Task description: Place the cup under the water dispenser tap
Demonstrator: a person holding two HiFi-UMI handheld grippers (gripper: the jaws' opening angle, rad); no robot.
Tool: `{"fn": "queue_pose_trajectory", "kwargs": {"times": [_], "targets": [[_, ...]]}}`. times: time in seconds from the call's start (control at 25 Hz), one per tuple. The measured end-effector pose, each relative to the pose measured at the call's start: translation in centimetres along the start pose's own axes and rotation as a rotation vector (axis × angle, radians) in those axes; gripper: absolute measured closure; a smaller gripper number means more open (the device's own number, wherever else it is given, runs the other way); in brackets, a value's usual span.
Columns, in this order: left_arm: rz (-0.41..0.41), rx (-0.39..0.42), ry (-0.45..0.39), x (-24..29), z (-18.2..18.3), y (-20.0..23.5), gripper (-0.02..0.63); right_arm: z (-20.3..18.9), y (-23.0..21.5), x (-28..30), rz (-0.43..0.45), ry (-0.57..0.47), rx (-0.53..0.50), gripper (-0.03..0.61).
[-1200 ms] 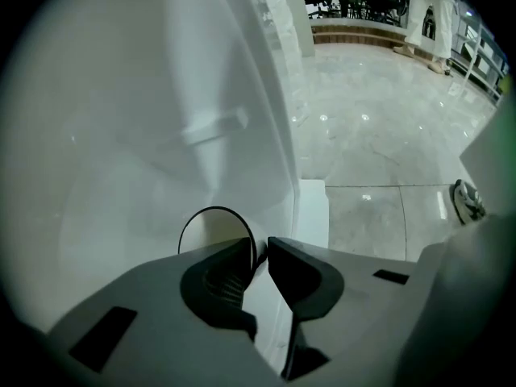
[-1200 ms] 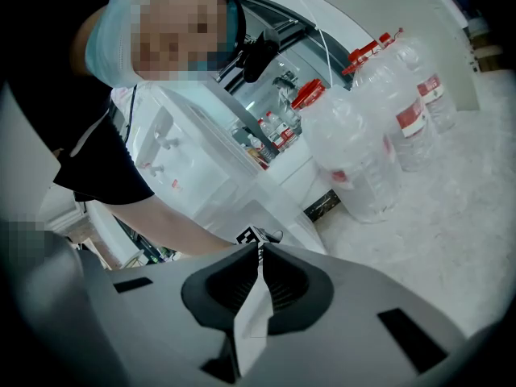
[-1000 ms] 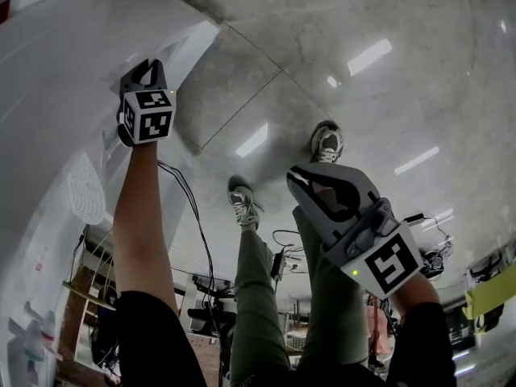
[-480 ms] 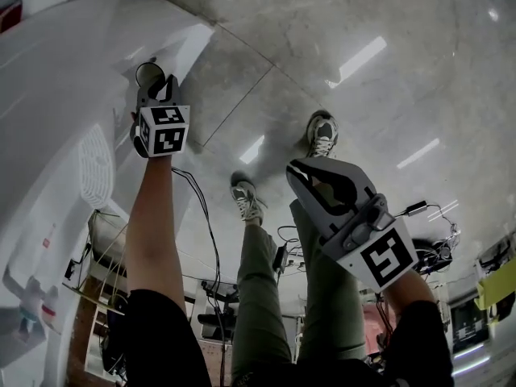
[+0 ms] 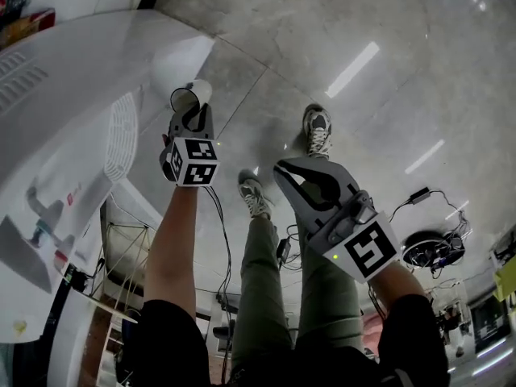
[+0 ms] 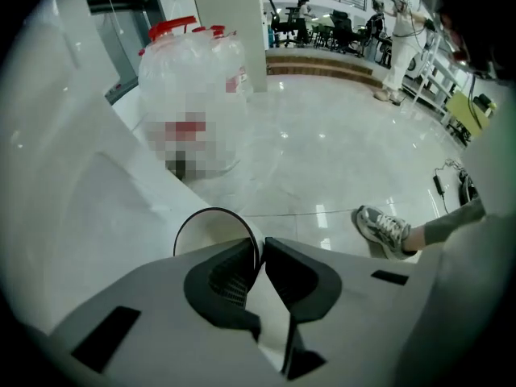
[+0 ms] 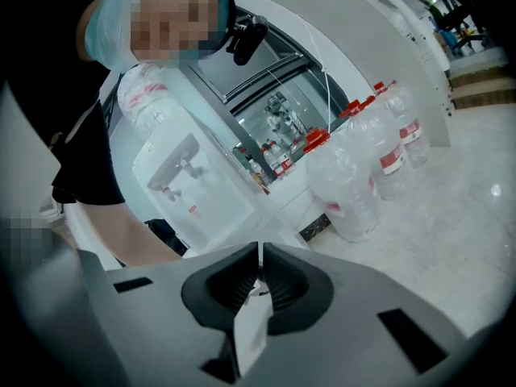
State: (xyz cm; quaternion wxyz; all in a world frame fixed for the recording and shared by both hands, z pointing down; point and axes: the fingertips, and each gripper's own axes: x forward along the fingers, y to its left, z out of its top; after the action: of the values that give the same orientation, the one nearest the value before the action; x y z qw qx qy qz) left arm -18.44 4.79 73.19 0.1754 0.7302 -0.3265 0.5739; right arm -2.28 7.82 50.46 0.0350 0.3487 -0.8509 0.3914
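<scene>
A white paper cup [image 5: 196, 93] hangs over the floor beside the white water dispenser [image 5: 72, 95]. My left gripper [image 5: 192, 113] points steeply down and is shut on the cup's wall. In the left gripper view the cup's dark rim [image 6: 211, 230] shows just left of the pinching jaws of the left gripper [image 6: 260, 252]. My right gripper [image 5: 282, 170] is shut with nothing in it, right of the cup above my legs. The right gripper view looks over the shut right gripper [image 7: 260, 268] at the dispenser's front [image 7: 211, 196] and its taps [image 7: 181, 168].
Several large clear water bottles with red caps [image 6: 193, 79] stand on the floor beside the dispenser, also bottles [image 7: 367, 164] in the right gripper view. My shoes [image 5: 318, 131] are on the glossy floor. Cables [image 5: 427, 248] lie at the right. A person [image 6: 403, 31] stands far off.
The left gripper has carried the cup to the right along the dispenser's side. The right gripper has shifted slightly left, still shut. The head view has swung, showing more of the dispenser's front.
</scene>
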Motion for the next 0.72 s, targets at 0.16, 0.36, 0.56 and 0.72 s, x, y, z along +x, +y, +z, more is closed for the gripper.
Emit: {"fn": "queue_pose_trajectory", "kwargs": {"times": [0.16, 0.36, 0.56, 0.72], "targets": [[-0.018, -0.014, -0.024, -4.6, 1.3, -2.4, 0.555, 1.9, 2.7, -1.9, -0.015, -0.035, -0.001, 0.532], [-0.013, -0.078, -0.041, -10.1, 2.4, -4.4, 0.555, 3.6, 5.9, -3.9, -0.027, -0.062, -0.011, 0.532], [-0.013, -0.105, -0.035, -15.7, 2.6, -5.4, 0.555, 6.4, 8.9, -5.7, -0.045, -0.076, -0.043, 0.532], [0.004, -0.124, -0.027, -20.6, 2.9, -4.7, 0.555, 9.5, 11.7, -6.8, -0.022, -0.086, -0.063, 0.532]]}}
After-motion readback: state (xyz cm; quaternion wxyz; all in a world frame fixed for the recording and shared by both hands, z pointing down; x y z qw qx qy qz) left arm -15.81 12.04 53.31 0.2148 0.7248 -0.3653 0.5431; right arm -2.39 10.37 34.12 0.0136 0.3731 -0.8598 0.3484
